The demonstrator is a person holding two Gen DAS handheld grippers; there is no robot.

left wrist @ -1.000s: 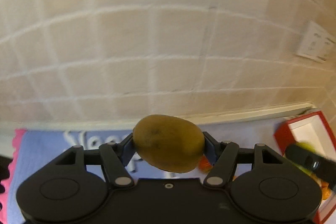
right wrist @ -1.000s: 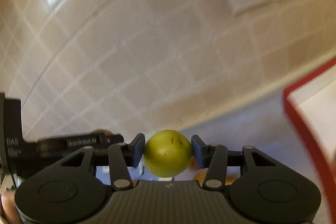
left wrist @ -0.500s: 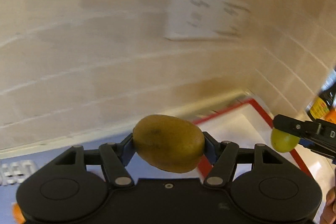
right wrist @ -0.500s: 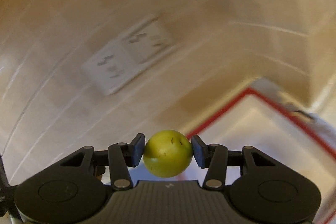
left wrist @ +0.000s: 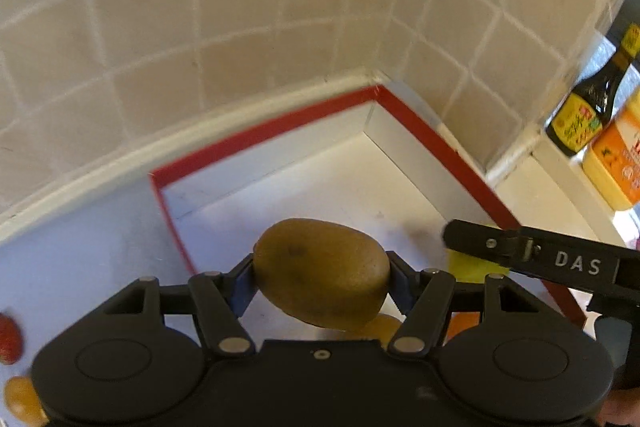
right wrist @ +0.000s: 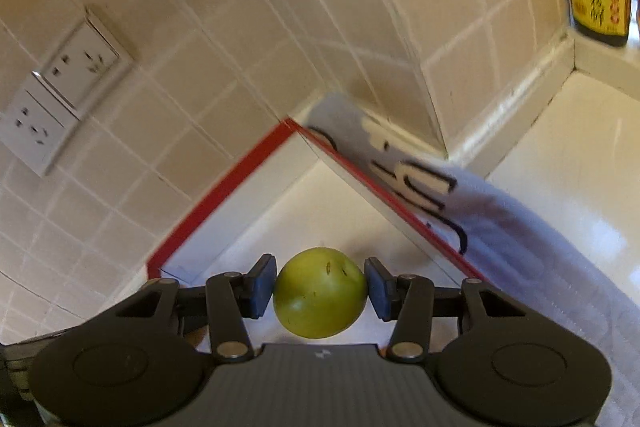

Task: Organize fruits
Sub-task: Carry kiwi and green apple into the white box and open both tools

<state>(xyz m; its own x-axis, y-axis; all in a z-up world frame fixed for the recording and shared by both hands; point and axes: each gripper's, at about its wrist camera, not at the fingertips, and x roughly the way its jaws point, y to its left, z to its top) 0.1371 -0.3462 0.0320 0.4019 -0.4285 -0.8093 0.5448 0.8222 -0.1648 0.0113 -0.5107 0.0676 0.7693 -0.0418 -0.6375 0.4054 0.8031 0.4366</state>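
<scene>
A brown kiwi (left wrist: 322, 273) is clamped between the pads of my left gripper (left wrist: 321, 277), held in the air over the near part of a red-rimmed white box (left wrist: 416, 125). My right gripper (right wrist: 320, 291) is shut on a small round green fruit (right wrist: 320, 297) above the same box (right wrist: 224, 195). From the left wrist view the right gripper's black finger (left wrist: 520, 253) reaches in from the right, with the green fruit (left wrist: 472, 265) partly hidden behind it. Orange and yellow fruits (left wrist: 384, 327) lie in the box below the kiwi, mostly covered.
The box sits in a tiled wall corner on a pale blue cloth (left wrist: 80, 263) with printed letters (right wrist: 424, 183). A dark sauce bottle (left wrist: 588, 107) and an orange-labelled container (left wrist: 616, 163) stand on a ledge at right. A strawberry (left wrist: 8, 337) and an orange fruit (left wrist: 20, 401) lie left. Wall sockets (right wrist: 60, 95) sit above.
Both grippers swung right and downward from facing the wall to hanging over the red-rimmed box, each still holding its fruit. The box and the bottles came into view.
</scene>
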